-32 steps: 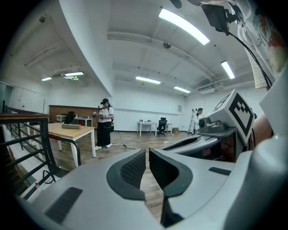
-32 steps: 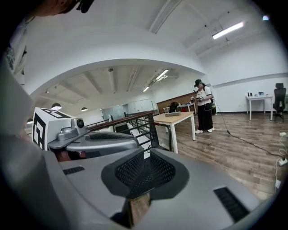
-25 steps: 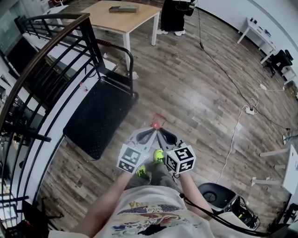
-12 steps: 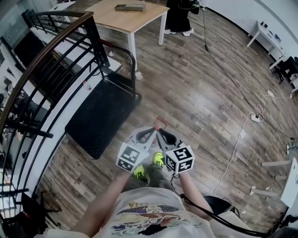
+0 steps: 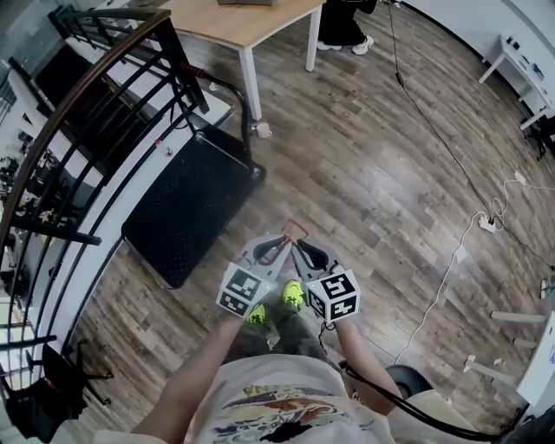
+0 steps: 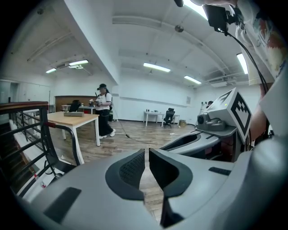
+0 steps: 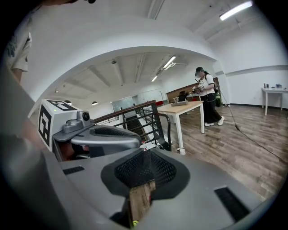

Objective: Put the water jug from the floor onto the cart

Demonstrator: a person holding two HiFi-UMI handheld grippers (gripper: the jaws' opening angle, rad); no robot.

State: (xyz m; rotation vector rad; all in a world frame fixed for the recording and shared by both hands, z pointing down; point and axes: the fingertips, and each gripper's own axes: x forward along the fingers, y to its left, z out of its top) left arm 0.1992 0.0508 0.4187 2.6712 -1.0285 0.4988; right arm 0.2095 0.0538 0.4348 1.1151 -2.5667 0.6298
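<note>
Head view: the left gripper (image 5: 283,243) and right gripper (image 5: 297,246) hang side by side over the floor (image 5: 390,173), near the black cart (image 5: 186,208). I can't see the water jug anywhere, so I think finding it comes first.

Left gripper view: the fingers (image 6: 130,170) nearly touch and hold nothing.

Right gripper view: the fingers (image 7: 166,170) are pressed together and hold nothing.

The 2 marker cubes (image 5: 243,293) show only square patterns. There are no words to read.

Two grippers show at lower centre of the head view, the left gripper (image 5: 276,245) and the right gripper (image 5: 303,251). Each carries one marker cube (image 5: 240,290), two in all. Two green shoes (image 5: 293,293) show beneath them. One black platform cart (image 5: 186,208) lies left of centre. One wooden table (image 5: 251,17) is at the top edge and one dark railing (image 5: 87,104) along the left. Two cables cross the floor at right: one black cable (image 5: 431,126), one white cable (image 5: 442,277). In the left gripper view, one person (image 6: 104,112) stands beside the table.
</note>
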